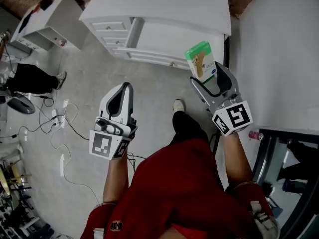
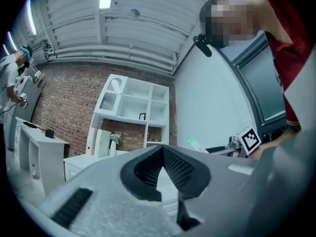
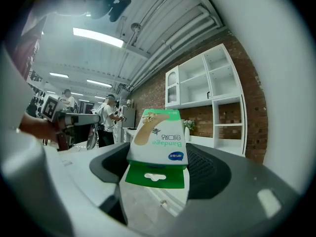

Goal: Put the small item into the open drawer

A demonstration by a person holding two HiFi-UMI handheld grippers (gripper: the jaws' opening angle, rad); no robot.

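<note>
Box (image 1: 200,59) of flat cardboard, green and white with a hang tab, is clamped between the ribbed dark pads of the right gripper (image 1: 208,78), just short of the white cabinet's open drawer (image 1: 149,55). Left gripper (image 1: 127,87): jaws together, nothing between them.

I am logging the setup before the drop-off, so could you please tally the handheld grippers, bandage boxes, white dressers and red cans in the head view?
grippers: 2 (left gripper, empty; right gripper, holding the box)
bandage box: 1
white dresser: 1
red can, on the floor: 1
Total: 5
</note>
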